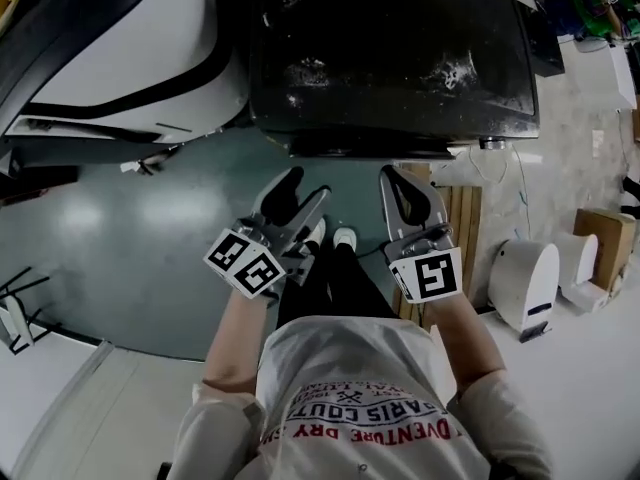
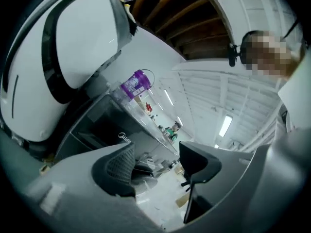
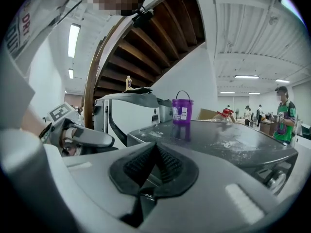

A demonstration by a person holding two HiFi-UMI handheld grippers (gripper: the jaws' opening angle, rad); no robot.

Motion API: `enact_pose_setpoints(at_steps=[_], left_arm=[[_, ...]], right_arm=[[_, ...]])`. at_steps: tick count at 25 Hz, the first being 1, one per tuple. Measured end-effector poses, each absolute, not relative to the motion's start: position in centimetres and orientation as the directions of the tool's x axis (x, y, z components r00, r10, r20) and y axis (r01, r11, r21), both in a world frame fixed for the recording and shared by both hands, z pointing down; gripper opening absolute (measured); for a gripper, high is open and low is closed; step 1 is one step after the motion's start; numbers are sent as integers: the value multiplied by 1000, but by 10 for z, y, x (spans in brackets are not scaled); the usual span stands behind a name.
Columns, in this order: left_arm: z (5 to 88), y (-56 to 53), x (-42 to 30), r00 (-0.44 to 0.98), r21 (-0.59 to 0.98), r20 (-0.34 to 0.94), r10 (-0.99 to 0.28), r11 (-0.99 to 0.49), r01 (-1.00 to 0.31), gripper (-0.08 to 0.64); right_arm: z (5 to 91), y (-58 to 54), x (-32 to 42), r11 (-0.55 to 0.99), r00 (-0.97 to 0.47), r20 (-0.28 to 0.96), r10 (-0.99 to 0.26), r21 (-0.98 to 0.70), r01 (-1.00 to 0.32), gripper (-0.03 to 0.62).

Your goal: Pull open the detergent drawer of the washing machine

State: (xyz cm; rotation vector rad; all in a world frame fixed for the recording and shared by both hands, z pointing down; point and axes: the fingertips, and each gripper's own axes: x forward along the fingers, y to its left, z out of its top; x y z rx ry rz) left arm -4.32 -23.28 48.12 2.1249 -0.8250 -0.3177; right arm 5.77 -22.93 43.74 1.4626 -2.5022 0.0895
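The washing machine (image 1: 390, 58) is a dark box seen from above, its top dusty. In the left gripper view its dark front panel (image 2: 97, 127) with a brand mark shows tilted; I cannot pick out the drawer there. A purple bucket (image 3: 182, 109) stands on the machine's top (image 3: 233, 142). My left gripper (image 1: 300, 190) hangs in front of the machine, open, with nothing between its pads (image 2: 119, 166). My right gripper (image 1: 400, 183) is beside it, just short of the front edge, shut and empty, its pads (image 3: 167, 166) pressed together.
A big white and black curved shell (image 1: 110, 48) stands left of the machine. Wooden slats (image 1: 460, 218), a white device (image 1: 525, 283) and a cardboard box (image 1: 605, 243) are on the right. My shoes (image 1: 330, 236) are on the grey-green floor. People stand far off (image 3: 282, 113).
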Motion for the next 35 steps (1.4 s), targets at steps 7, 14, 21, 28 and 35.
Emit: enact_pose_setpoints(at_steps=[7, 14, 21, 28, 35], left_arm=[[532, -262, -25, 700, 881, -46, -713, -359, -308, 287], [564, -287, -21, 621, 935, -145, -770, -311, -168, 302], [573, -301, -27, 538, 947, -249, -806, -319, -41, 341], [559, -316, -22, 489, 934, -323, -810, -357, 25, 296], [557, -316, -22, 450, 923, -362, -816, -381, 52, 290]], right_arm=[[479, -242, 60, 547, -519, 252, -817, 53, -836, 2], [508, -250, 64, 544, -528, 255, -810, -9, -839, 2], [529, -255, 61, 539, -528, 256, -810, -30, -842, 2], [541, -259, 57, 530, -524, 247, -815, -46, -847, 2], [549, -252, 63, 531, -518, 276, -810, -34, -847, 2]])
